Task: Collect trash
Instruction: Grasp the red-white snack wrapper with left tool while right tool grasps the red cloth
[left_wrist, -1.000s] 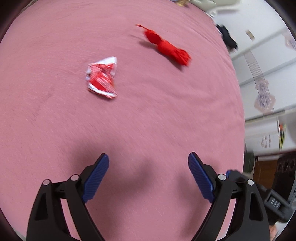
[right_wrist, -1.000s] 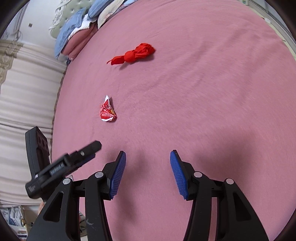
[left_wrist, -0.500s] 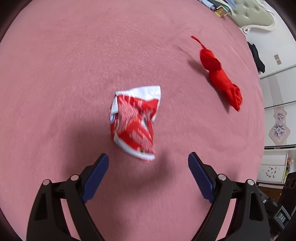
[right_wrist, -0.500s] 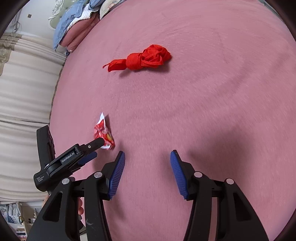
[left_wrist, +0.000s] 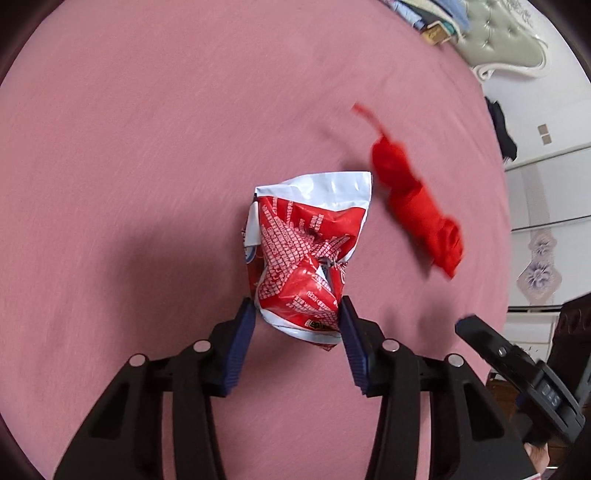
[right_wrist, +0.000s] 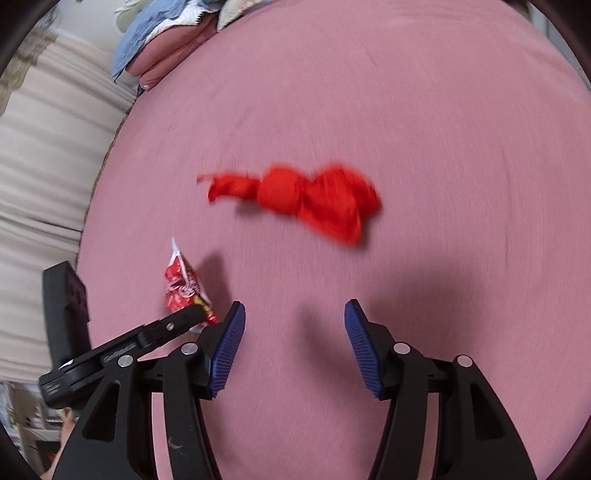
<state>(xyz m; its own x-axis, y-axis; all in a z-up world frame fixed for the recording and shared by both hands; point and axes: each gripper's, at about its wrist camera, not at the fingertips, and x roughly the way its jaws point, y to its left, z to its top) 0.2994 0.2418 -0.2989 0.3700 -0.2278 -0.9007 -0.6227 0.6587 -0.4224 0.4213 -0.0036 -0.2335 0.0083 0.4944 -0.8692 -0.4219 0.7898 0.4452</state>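
Left tool (left_wrist: 297, 317) has just closed on the wrapper (left_wrist: 306, 254); right tool (right_wrist: 294, 343) gapes over bare bedspread (right_wrist: 443, 110).

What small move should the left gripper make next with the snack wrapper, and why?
Probably squeeze a little tighter, then lift. The left gripper has just been closing, and its pads now touch the lower end of the crumpled snack wrapper, which lies on the pink bedcover.
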